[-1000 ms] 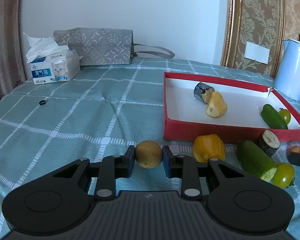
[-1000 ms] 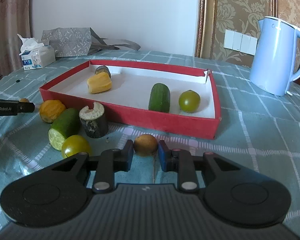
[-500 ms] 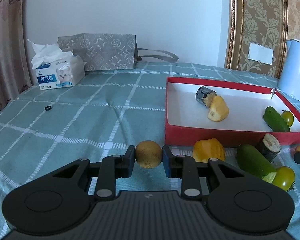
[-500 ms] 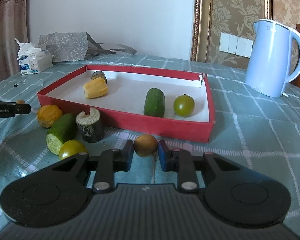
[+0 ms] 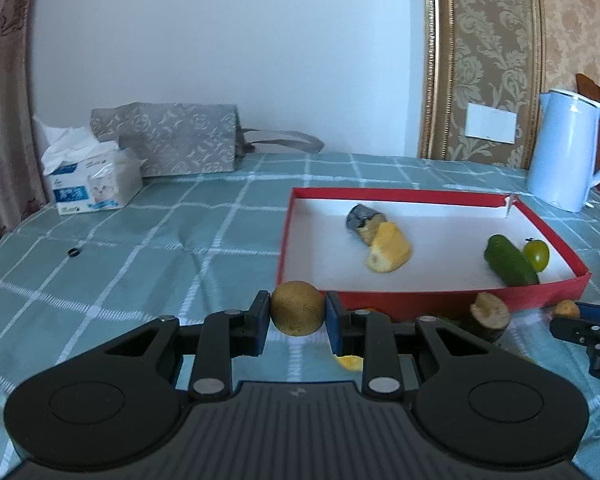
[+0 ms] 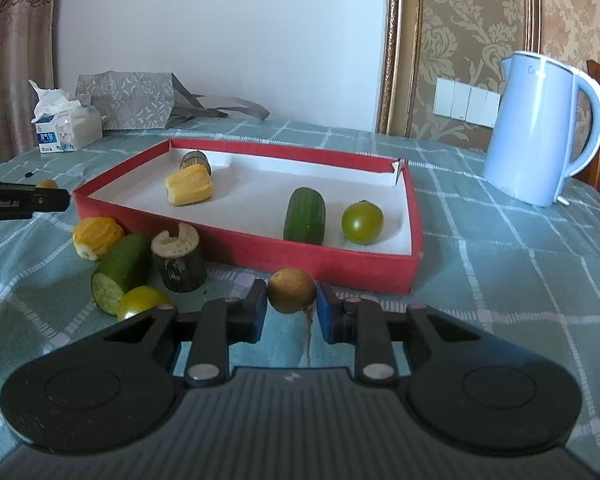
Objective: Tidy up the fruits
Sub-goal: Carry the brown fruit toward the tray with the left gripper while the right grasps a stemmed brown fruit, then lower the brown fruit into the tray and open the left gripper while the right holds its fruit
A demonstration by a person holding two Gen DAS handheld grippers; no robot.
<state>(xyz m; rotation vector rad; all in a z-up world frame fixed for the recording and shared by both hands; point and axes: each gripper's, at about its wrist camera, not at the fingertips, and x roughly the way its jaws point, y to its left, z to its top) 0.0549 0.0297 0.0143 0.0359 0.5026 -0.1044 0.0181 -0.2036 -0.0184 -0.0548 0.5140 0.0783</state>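
Fruits: each gripper, left [image 5: 298,315] and right [image 6: 291,294], clamps one round brown fruit [image 5: 297,308], [image 6: 291,290], for the red cardboard tray [image 6: 332,267] at 12 o'clock.

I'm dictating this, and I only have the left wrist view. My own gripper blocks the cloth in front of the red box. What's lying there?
Observer: The right wrist view shows four pieces outside the red cardboard box: an orange-yellow ridged chunk, a cut green cucumber half, a dark-skinned stump with a pale notched top and a yellow-green tomato.
Operator: Is the right gripper holding anything?
Observer: Yes. The right gripper is shut on a small round brown fruit, just in front of the box's near wall.
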